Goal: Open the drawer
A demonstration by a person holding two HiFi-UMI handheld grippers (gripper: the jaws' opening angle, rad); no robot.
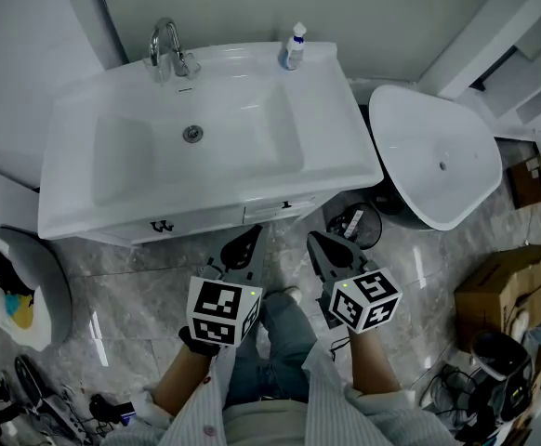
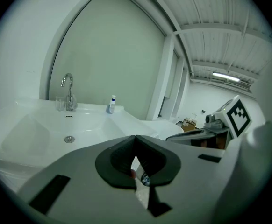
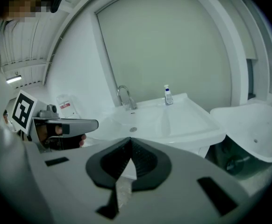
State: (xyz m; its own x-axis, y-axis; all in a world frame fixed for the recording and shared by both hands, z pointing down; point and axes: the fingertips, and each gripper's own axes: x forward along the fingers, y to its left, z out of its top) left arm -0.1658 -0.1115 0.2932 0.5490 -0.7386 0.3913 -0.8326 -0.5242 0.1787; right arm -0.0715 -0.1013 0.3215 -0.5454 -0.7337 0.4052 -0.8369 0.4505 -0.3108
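Note:
A white vanity holds a sink [image 1: 112, 100] with two closed drawer fronts under its front edge, a left drawer [image 1: 196, 222] and a right drawer [image 1: 284, 208]. My left gripper [image 1: 248, 240] hangs just in front of and below the gap between them, jaws shut with nothing held. My right gripper [image 1: 319, 241] is beside it, below the right drawer, also shut and empty. Neither touches the vanity. In the left gripper view the pads of the left gripper [image 2: 136, 137] meet at the tip. In the right gripper view the right gripper [image 3: 130, 140] is closed the same way.
A faucet [image 1: 165, 49] and a small bottle [image 1: 294, 46] stand at the sink's back. A loose white basin [image 1: 438, 156] leans at the right, with cardboard boxes [image 1: 503, 291] beyond. A round bin [image 1: 29, 291] stands at the left. The person's legs stand on the marble floor [image 1: 131, 295].

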